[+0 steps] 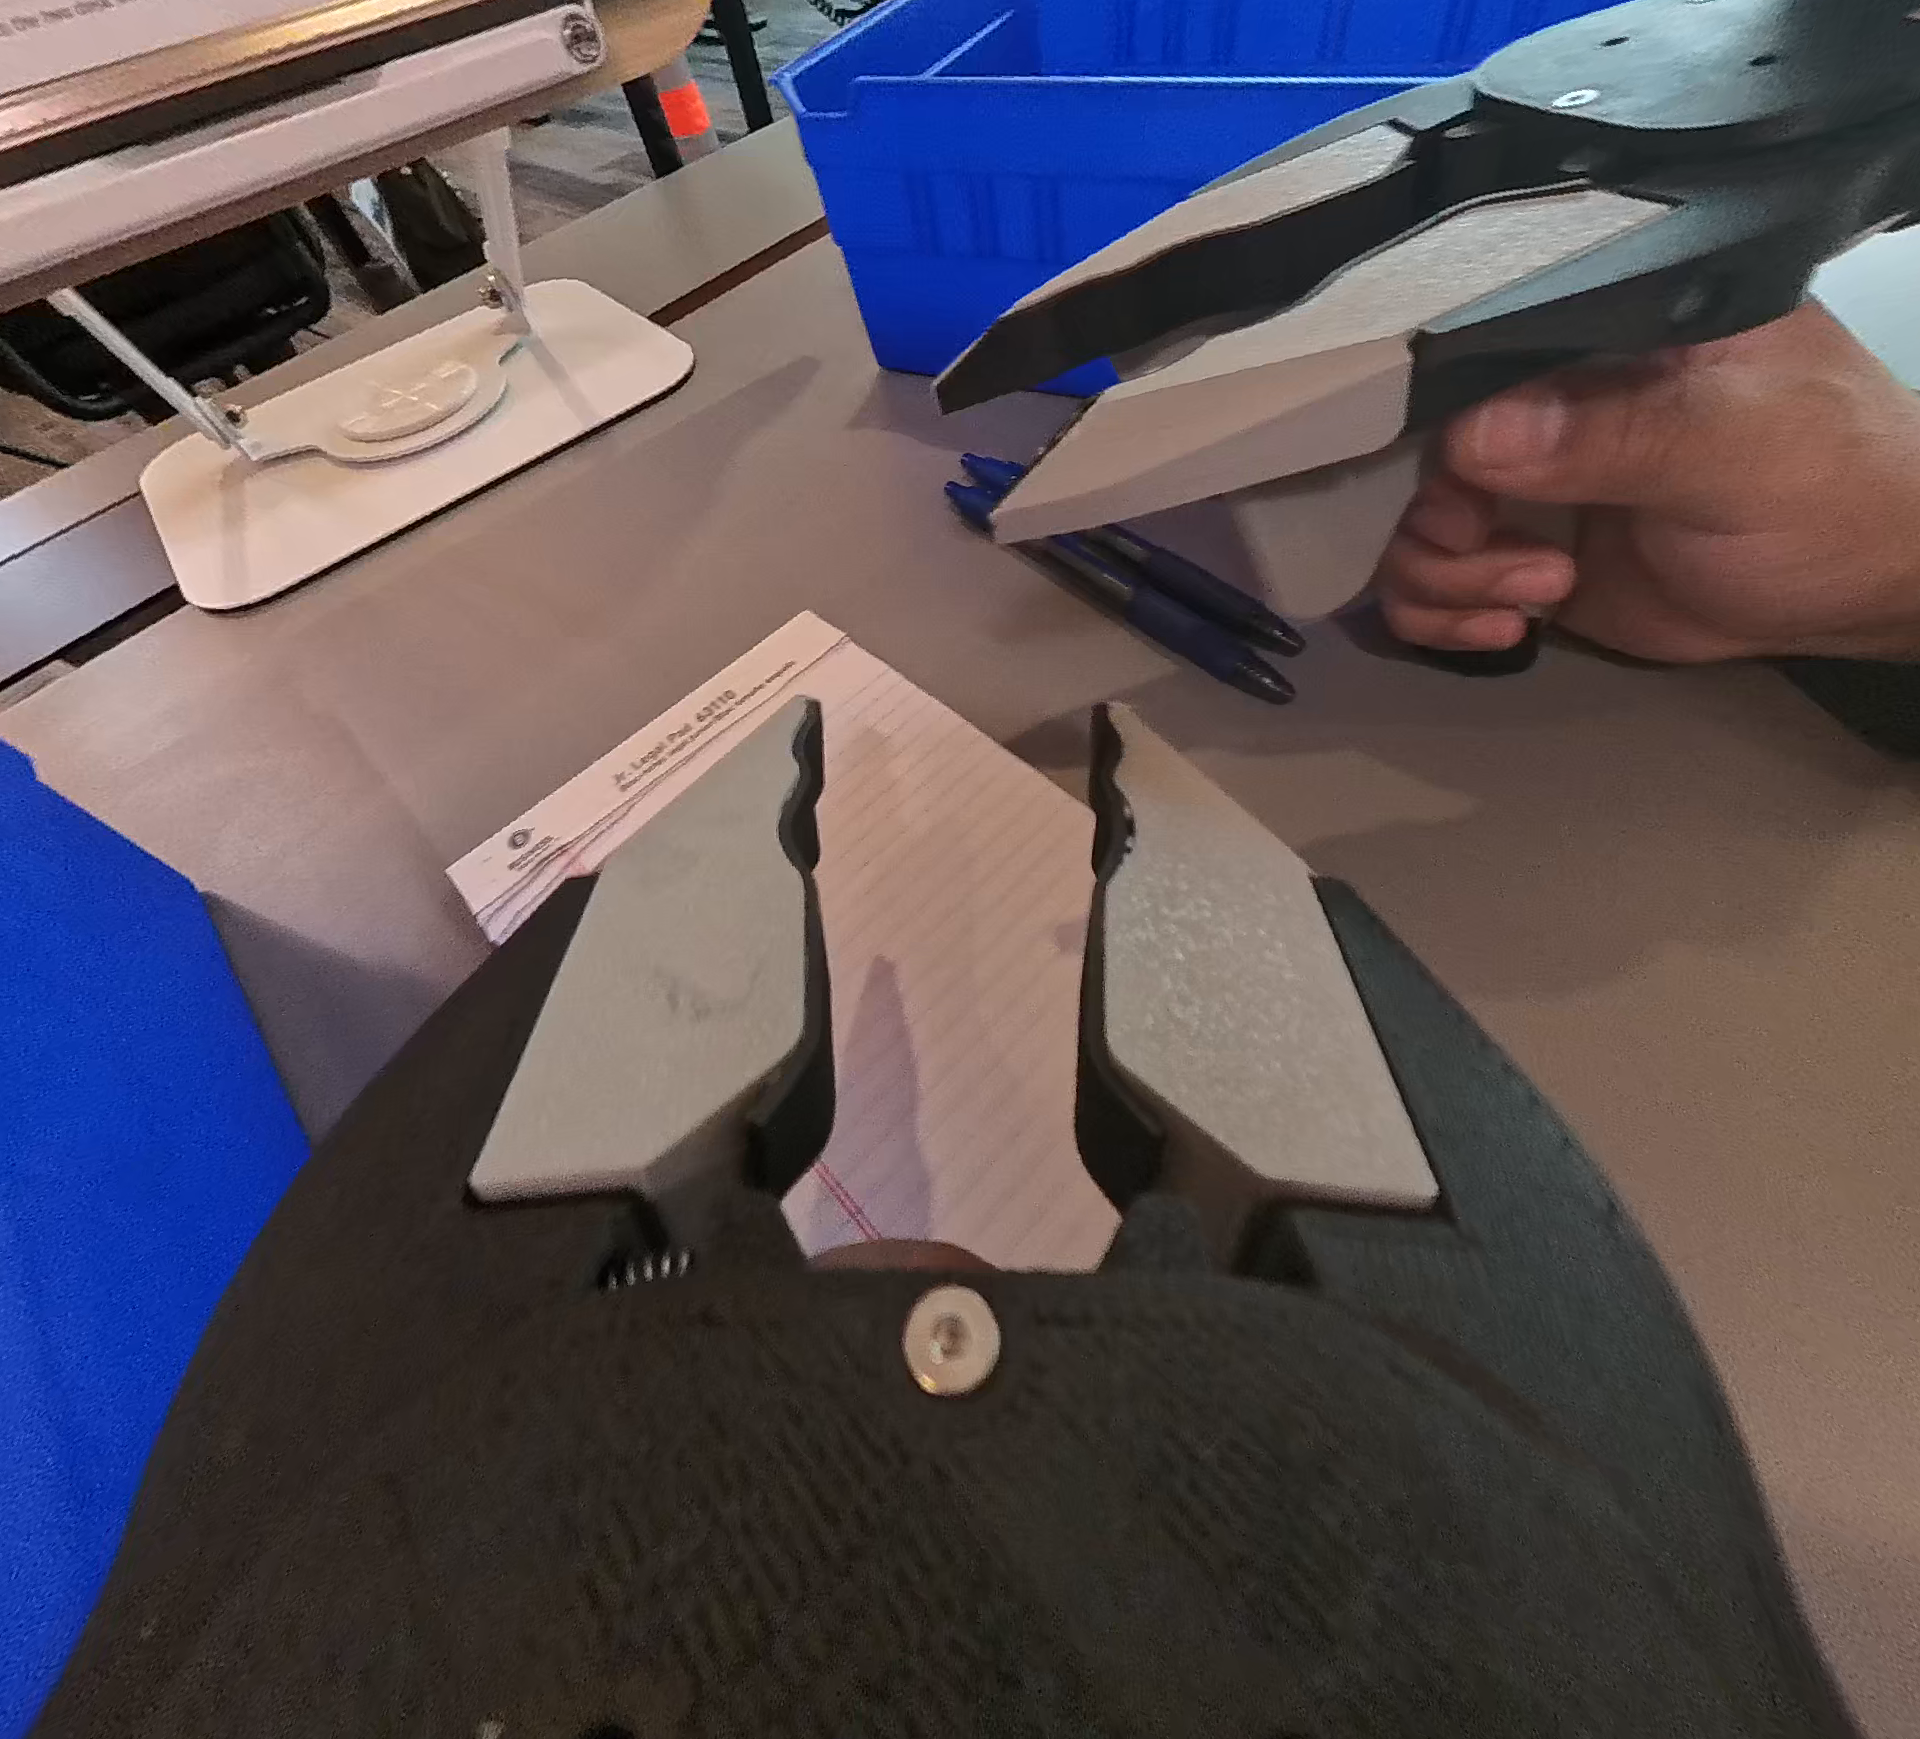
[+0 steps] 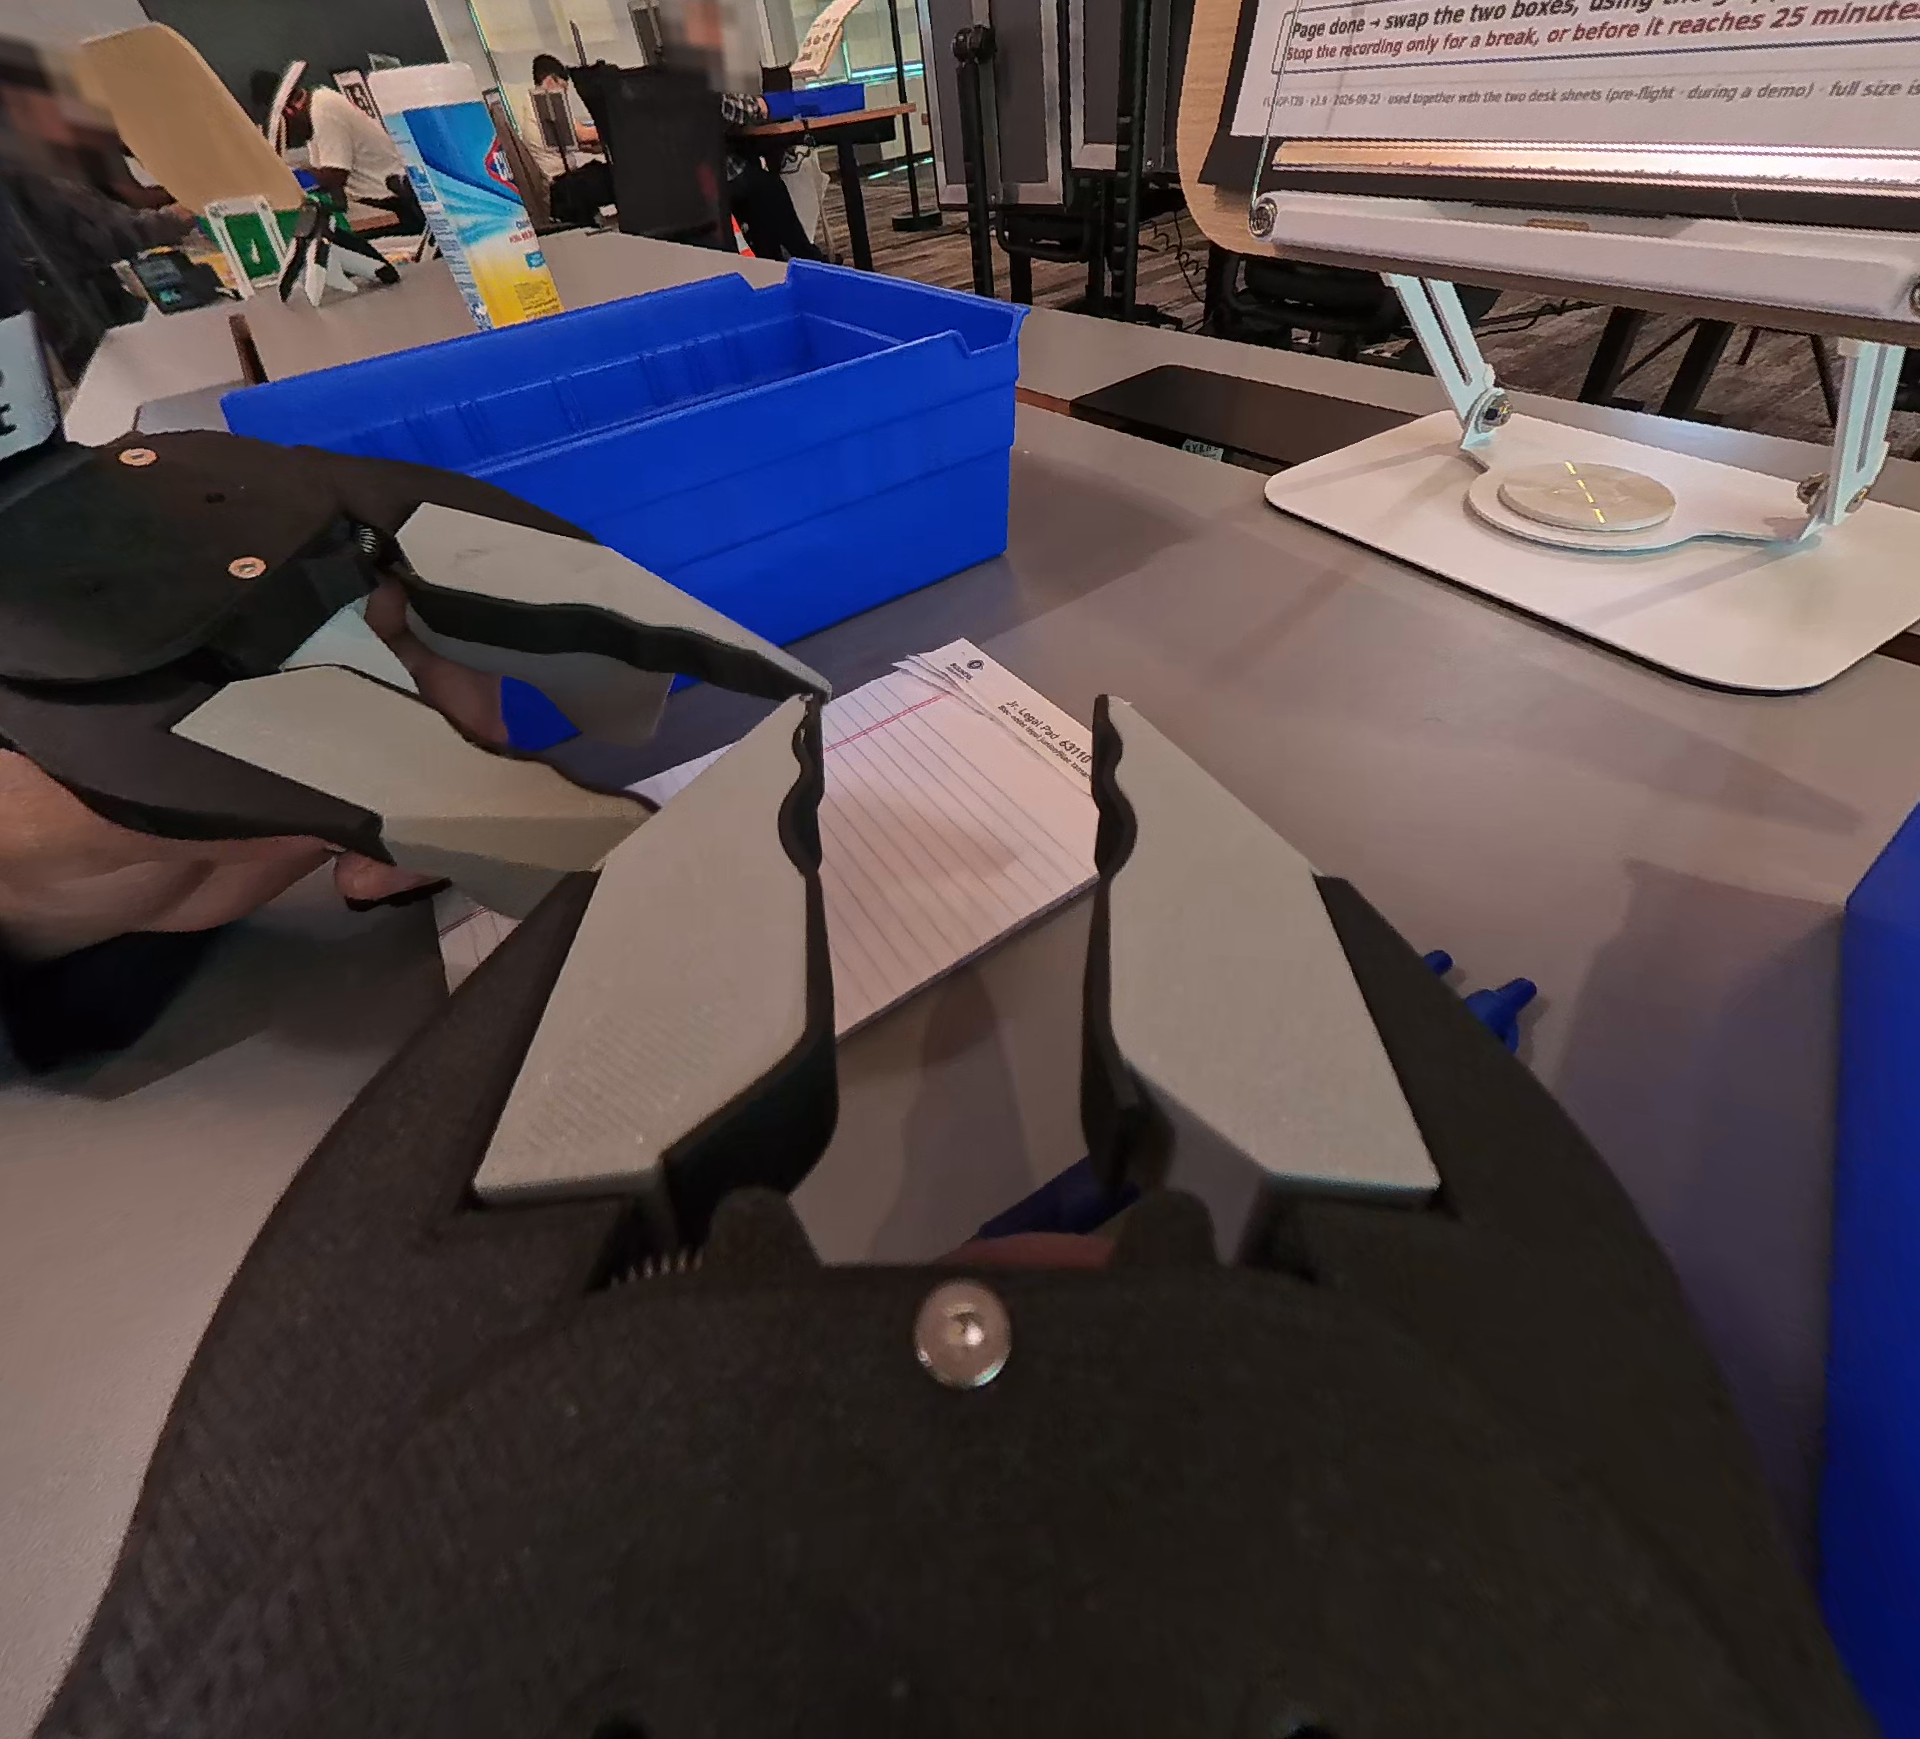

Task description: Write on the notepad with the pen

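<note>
A white lined notepad [image 1: 935, 910] lies on the grey table, also in the right wrist view [image 2: 935, 848]. Two blue pens [image 1: 1153, 593] lie side by side on the table to its right; only their ends [image 2: 1496, 1003] show in the right wrist view. My left gripper [image 1: 956, 733] is open and empty, low over the notepad; it also shows in the right wrist view [image 2: 732, 754]. My right gripper [image 2: 956, 723] is open and empty. In the left wrist view it [image 1: 971, 465] hovers just above the pens' far ends, its jaws apart.
A blue bin [image 1: 1039, 183] stands behind the pens and a second blue bin [image 2: 727, 442] behind the notepad. A white stand [image 2: 1558, 546] with an instruction sheet stands at the table's back. A wipes canister [image 2: 468, 203] stands behind the bin. People sit far behind. My hands' fingertips stand some 5 cm from each other.
</note>
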`<action>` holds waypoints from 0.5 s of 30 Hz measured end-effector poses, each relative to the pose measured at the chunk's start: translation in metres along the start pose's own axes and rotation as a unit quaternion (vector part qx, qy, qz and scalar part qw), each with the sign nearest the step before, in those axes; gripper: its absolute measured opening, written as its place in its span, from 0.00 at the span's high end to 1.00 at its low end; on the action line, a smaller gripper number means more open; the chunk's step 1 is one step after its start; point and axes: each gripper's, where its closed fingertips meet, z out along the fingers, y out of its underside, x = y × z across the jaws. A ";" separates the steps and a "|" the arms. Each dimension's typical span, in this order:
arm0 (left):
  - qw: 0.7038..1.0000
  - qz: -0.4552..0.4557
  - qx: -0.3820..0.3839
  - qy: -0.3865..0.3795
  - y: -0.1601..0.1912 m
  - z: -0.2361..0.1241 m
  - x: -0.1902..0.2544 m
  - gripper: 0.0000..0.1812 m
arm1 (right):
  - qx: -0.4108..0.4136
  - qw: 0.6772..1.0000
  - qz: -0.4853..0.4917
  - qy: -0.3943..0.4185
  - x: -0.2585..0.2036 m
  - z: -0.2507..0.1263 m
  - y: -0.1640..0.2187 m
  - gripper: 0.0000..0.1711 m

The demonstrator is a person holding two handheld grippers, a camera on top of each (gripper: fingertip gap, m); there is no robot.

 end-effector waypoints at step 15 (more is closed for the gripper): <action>0.999 -0.023 -0.011 -0.032 0.007 -0.001 -0.028 0.73 | -0.012 1.000 -0.001 -0.006 -0.002 0.000 0.003 0.72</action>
